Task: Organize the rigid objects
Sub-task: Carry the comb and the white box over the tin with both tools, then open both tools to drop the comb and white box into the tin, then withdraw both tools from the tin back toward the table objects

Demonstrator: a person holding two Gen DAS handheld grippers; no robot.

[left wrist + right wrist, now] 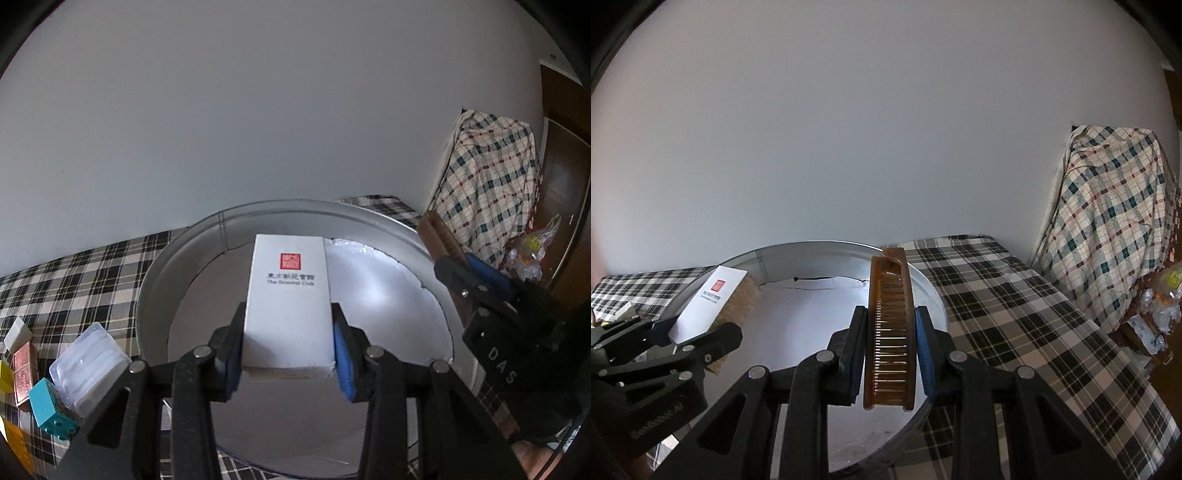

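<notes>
Left gripper (289, 354) clamping a white box (289, 299) | right gripper (891, 354) pinching a brown comb (891, 332) | both hanging over the metal tub (155, 295) | step: dropping off, I'd say | next: lowering inside, then letting go, probably

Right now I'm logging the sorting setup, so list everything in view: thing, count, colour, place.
box: 1, white with red stamp, held over the basin
comb: 1, brown, held over the basin's right rim
basin: 1, silver metal, white inside, on the cloth
cloth: 1, black-and-white plaid, under everything
clear case: 1, see-through plastic, left of the basin
building block: 1, teal, beside the clear case
other small pieces: several, copper, yellow, white, far left, hard to tell apart
draped cover: 1, pale plaid, far right
left gripper: 1, black, shut on the box
right gripper: 1, black, shut on the comb
</notes>
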